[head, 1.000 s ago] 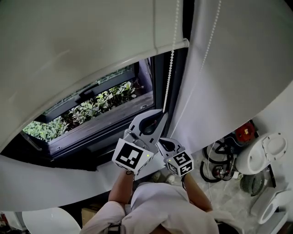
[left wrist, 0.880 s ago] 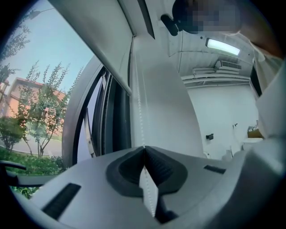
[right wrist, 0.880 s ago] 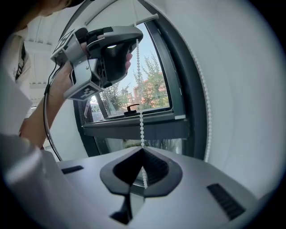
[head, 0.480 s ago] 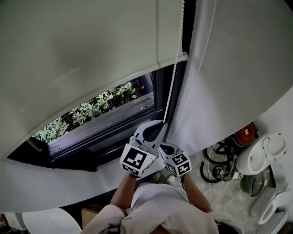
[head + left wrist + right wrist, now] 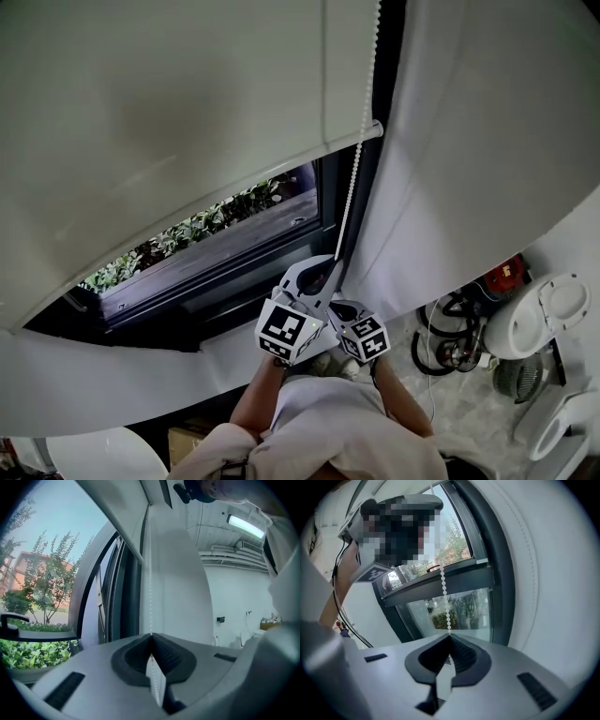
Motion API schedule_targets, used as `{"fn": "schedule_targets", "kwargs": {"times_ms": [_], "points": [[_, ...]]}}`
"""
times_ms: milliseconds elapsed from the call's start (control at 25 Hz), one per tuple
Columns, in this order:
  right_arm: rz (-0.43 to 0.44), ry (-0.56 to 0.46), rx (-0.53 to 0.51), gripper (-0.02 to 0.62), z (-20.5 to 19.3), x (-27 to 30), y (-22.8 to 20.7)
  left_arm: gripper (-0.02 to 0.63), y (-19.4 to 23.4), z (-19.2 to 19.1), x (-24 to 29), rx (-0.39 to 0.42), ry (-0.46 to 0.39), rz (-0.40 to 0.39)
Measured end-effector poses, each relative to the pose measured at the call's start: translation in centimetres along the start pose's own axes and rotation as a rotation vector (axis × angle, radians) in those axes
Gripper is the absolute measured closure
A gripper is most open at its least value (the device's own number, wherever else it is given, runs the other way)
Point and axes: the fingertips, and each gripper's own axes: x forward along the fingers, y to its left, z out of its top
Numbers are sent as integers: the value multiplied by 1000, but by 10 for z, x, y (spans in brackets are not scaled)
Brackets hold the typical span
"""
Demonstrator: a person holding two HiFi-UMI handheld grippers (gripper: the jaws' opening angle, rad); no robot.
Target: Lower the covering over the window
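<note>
A white roller blind (image 5: 169, 122) hangs over the upper part of the window (image 5: 216, 248), and its bottom rail (image 5: 370, 129) slants across the glass. A white bead chain (image 5: 356, 178) hangs beside the dark frame. My left gripper (image 5: 333, 266) is shut on that chain, which runs straight up from the pinched jaws (image 5: 151, 634) as a thin bead chain (image 5: 150, 573). Just below, my right gripper (image 5: 343, 306) is also shut on it, and the bead chain (image 5: 443, 585) enters its closed jaws (image 5: 450, 633).
A second lowered blind (image 5: 469, 141) hangs at the right. On the floor at lower right stand a red device (image 5: 504, 272), black cables (image 5: 445, 342) and a white appliance (image 5: 548, 314). Green plants (image 5: 187, 234) show outside the glass.
Both grippers have moved down along with the chain. The blind's bottom rail sits lower, and less of the window glass and plants shows.
</note>
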Motion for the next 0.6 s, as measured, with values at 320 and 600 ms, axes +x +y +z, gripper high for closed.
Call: {"fn": "schedule_targets", "kwargs": {"times_ms": [320, 600], "points": [[-6, 47, 21, 598, -20, 7, -6, 592, -2, -22, 3, -2, 39, 6], [-16, 107, 42, 598, -41, 12, -11, 592, -7, -44, 2, -12, 87, 6]]}}
